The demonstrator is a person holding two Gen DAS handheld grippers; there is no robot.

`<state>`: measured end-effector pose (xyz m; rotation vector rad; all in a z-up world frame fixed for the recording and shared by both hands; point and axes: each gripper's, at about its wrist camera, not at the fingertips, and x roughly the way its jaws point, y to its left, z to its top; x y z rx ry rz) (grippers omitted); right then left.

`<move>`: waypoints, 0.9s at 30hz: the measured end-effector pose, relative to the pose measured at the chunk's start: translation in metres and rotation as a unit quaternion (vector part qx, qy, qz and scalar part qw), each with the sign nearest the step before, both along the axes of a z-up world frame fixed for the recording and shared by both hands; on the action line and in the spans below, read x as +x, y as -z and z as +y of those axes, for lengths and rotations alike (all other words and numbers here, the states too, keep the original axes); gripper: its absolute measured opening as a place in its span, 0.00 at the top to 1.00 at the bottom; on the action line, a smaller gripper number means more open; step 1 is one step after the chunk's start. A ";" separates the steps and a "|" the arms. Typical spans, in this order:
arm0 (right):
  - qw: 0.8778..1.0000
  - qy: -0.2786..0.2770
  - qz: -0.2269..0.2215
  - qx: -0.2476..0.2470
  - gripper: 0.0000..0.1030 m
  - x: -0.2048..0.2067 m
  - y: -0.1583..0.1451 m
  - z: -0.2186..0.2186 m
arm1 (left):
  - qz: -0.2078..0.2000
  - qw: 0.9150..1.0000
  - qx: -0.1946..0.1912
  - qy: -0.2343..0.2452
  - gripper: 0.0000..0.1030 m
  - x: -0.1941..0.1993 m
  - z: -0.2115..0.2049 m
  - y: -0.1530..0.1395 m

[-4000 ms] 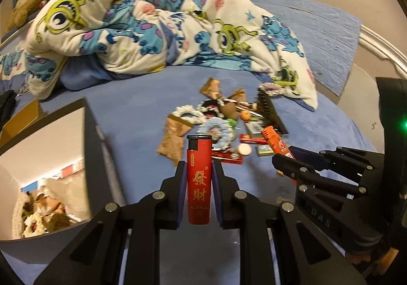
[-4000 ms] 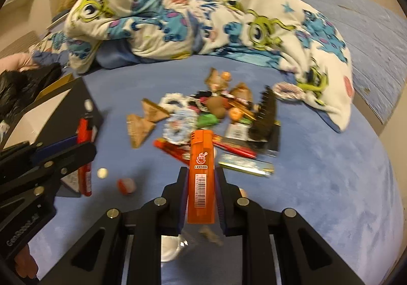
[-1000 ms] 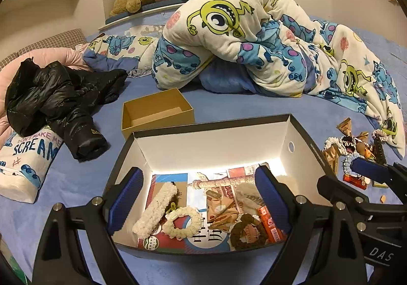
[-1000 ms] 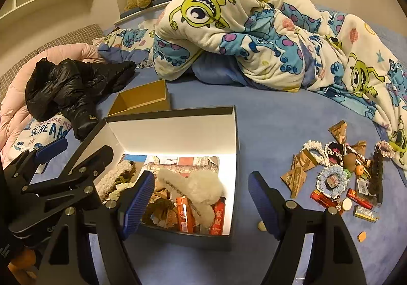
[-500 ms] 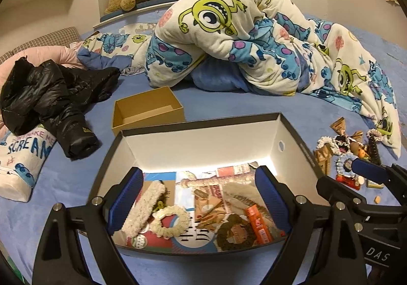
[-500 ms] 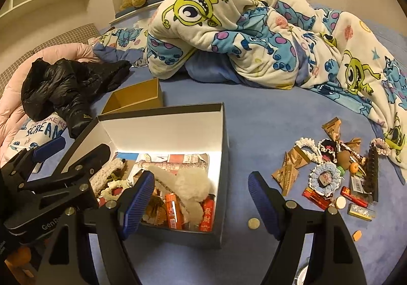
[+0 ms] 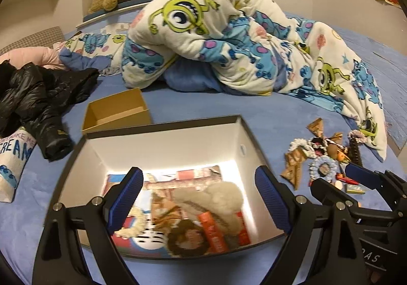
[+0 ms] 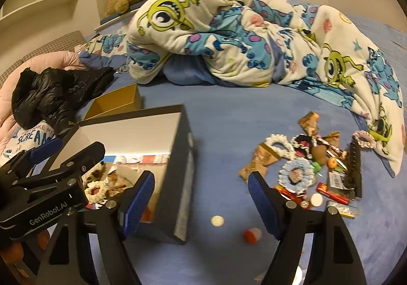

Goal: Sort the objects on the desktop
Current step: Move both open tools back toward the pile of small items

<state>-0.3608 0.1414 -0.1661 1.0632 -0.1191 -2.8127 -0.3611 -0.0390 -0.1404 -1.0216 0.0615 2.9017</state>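
Note:
A black box with a white inside [image 7: 162, 127] stands on the blue bed. It holds scrunchies, a fluffy hair clip [image 7: 216, 198] and an orange lighter [image 7: 212, 231]. My left gripper [image 7: 199, 190] hangs open over the box with nothing between its fingers. My right gripper [image 8: 201, 190] is open and empty too, straddling the box's right wall [image 8: 183, 170] and the bare bedspread. A pile of small objects [image 8: 305, 165] lies to the right: scrunchies, brown wrappers, a black comb, red lighters. Each gripper shows in the other's view: the right gripper [image 7: 340, 180], the left gripper [image 8: 66, 151].
A coin [image 8: 217, 221] and a red-and-white cap [image 8: 251, 235] lie on the bedspread near the box. Behind the box are a tan cardboard box [image 7: 117, 112], a black jacket [image 7: 38, 96] and a heaped monster-print blanket [image 7: 216, 43].
Both grippers have drifted right: the box slid left in both views and the pile came closer. Four seconds ago each gripper was shut on a lighter; now both are open and empty.

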 end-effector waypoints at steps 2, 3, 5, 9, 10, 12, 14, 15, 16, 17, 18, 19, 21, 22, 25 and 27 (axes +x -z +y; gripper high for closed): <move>1.000 0.007 -0.001 0.001 0.24 0.001 0.001 0.009 | -0.001 1.000 0.002 0.008 0.12 -0.001 0.011 0.001; 1.000 0.011 -0.001 0.001 0.24 0.001 0.001 0.015 | -0.002 1.000 0.004 0.013 0.12 -0.001 0.016 0.001; 1.000 0.020 0.000 0.002 0.24 0.003 0.001 0.027 | -0.004 1.000 0.006 0.021 0.12 -0.001 0.028 0.002; 0.999 0.038 0.000 0.006 0.24 0.007 0.002 0.052 | -0.008 0.999 -0.001 0.038 0.12 0.000 0.052 0.006; 0.999 0.043 0.000 0.006 0.24 0.009 0.002 0.059 | -0.010 0.999 0.002 0.044 0.12 0.000 0.059 0.007; 0.998 0.054 0.000 0.011 0.24 0.012 0.003 0.075 | -0.012 0.998 0.009 0.055 0.12 0.002 0.069 0.009; 0.998 0.063 -0.001 0.013 0.24 0.015 0.003 0.089 | -0.016 0.998 0.015 0.065 0.12 0.003 0.082 0.011; 0.998 0.069 -0.003 0.013 0.24 0.017 0.004 0.097 | -0.016 0.997 0.016 0.068 0.12 0.003 0.087 0.012; 0.997 0.075 -0.005 0.014 0.24 0.019 0.004 0.106 | -0.017 0.997 0.019 0.071 0.12 0.003 0.093 0.013; 0.997 0.079 -0.005 0.016 0.24 0.021 0.004 0.111 | -0.020 0.997 0.025 0.076 0.12 0.003 0.100 0.015; 0.996 0.086 -0.007 0.020 0.24 0.024 0.005 0.120 | -0.024 0.996 0.029 0.081 0.12 0.003 0.105 0.017; 0.996 0.090 -0.008 0.022 0.24 0.027 0.006 0.125 | -0.028 0.995 0.032 0.088 0.12 0.003 0.111 0.020; 0.994 0.102 -0.010 0.024 0.24 0.031 0.008 0.141 | -0.033 0.994 0.031 0.099 0.12 0.004 0.123 0.024; 0.994 0.110 -0.013 0.023 0.24 0.033 0.010 0.149 | -0.033 0.993 0.028 0.105 0.12 0.005 0.129 0.027; 0.991 0.132 -0.019 0.010 0.24 0.037 0.017 0.172 | -0.032 0.991 0.006 0.129 0.12 0.011 0.148 0.037; 0.989 0.145 -0.020 0.001 0.24 0.039 0.020 0.184 | -0.028 0.990 0.004 0.135 0.12 0.015 0.153 0.041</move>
